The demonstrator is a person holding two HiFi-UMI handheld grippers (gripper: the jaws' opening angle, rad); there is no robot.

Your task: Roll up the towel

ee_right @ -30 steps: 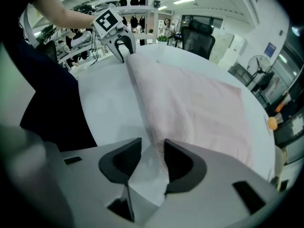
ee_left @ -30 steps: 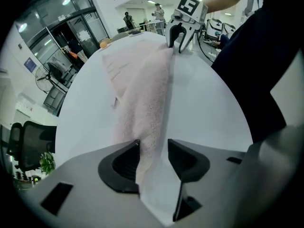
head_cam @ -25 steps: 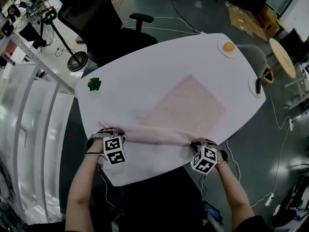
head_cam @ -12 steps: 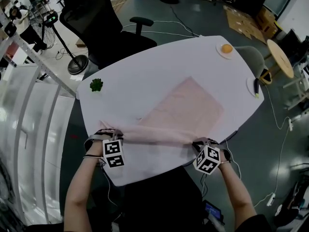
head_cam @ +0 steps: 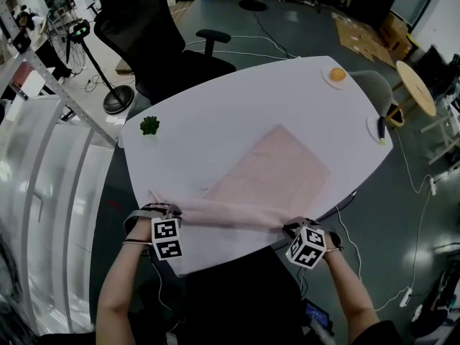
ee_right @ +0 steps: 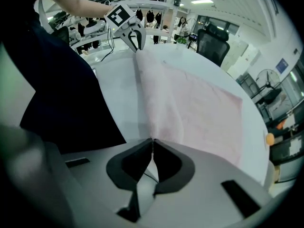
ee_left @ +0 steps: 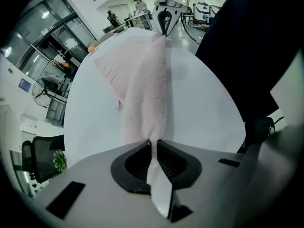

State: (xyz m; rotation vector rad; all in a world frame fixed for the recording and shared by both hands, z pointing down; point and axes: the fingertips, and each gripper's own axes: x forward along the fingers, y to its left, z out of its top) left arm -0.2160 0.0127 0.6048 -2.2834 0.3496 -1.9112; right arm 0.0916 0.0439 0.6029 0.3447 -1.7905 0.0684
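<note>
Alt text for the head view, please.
The left gripper and right gripper pinch the near edge of a pink towel, stretched between them over a white table; the left fingers have just been closing on it. The rest lies flat.

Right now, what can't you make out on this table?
- Towel near edge, head view: the bunched fold hides whether any roll has begun.
- Left tool and right tool pinch points, head view: hidden under the tools' own bodies.
- Dark item on a plate, head view: too small to identify.
</note>
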